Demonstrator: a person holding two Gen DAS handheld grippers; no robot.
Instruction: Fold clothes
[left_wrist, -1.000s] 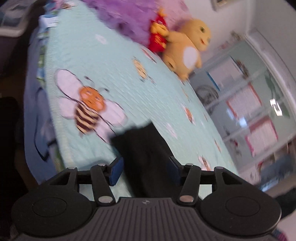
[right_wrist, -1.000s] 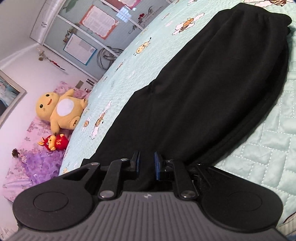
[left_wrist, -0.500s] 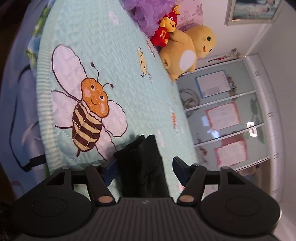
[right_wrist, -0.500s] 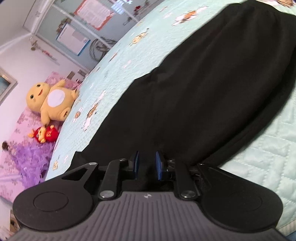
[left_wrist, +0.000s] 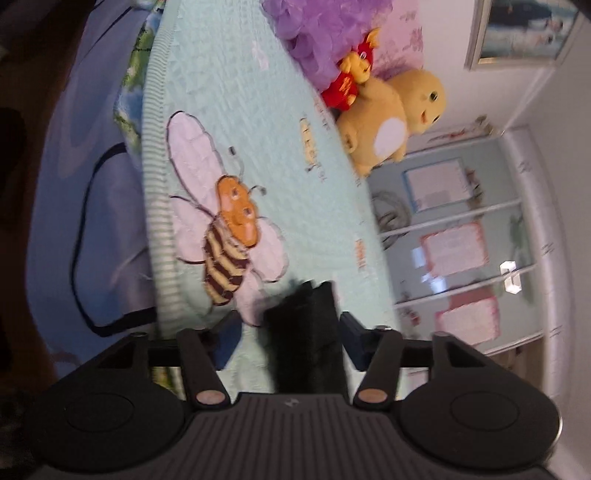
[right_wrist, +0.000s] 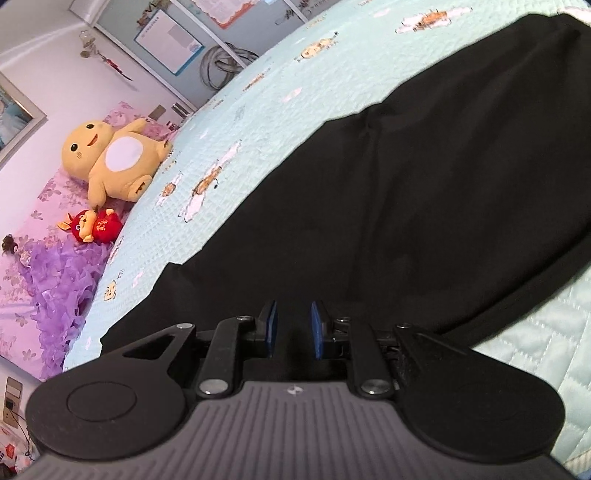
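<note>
Quilted bed carries black trousers stretched away from camera.

Black trousers lie on the quilted bed

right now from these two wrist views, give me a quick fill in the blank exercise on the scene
1. The long black fabric garment lies on a quilted bedspread coloured pale ____.
2. The big cartoon insect stitched on that bedspread is a ____.
3. The small red plush toy sits beside a larger plush toy coloured ____.

Missing words: green; bee; yellow
</note>
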